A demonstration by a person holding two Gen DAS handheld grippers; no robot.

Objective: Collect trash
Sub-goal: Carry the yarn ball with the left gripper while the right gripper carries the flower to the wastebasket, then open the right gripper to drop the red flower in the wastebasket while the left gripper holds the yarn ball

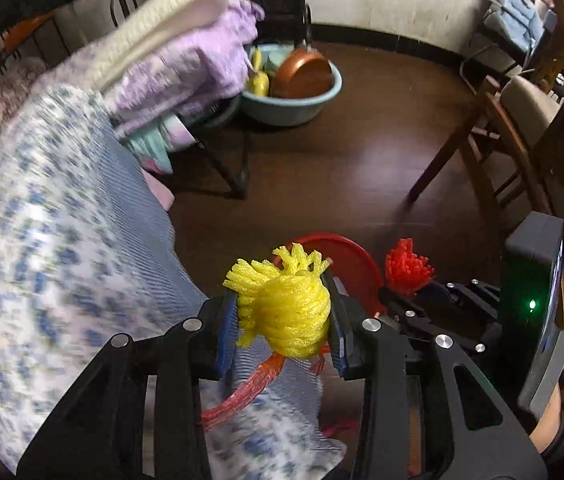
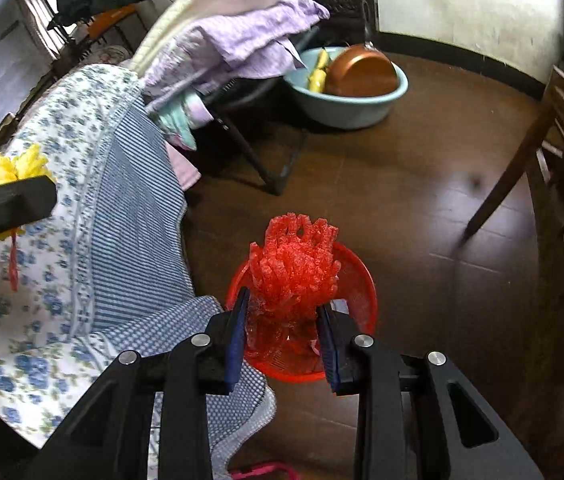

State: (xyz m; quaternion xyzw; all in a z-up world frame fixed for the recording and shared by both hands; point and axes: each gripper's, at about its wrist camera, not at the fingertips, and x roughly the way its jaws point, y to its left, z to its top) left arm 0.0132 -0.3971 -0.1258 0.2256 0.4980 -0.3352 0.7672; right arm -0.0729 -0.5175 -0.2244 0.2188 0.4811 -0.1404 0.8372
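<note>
Carrying two foam nets toward the red bin (image 2: 356, 280).

Squeezing the yellow net (image 1: 288, 314) in the left gripper (image 1: 284, 330) over the bedspread (image 1: 54, 216), clamping the red net (image 2: 296, 276) in the right gripper (image 2: 282, 338) above the bin. Judging both light, soft, springy; pinching mid-body and suiting that. Holding red scraps already in the bin; cradling a copper pan (image 2: 362, 72) in the blue basin (image 2: 346, 110).

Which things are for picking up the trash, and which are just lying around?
For the job:
yellow foam net in left hand-held gripper
red foam net in right hand-held gripper
red basket

Just lying about:
blue basin
copper pan
wooden chair
folded laundry
</note>
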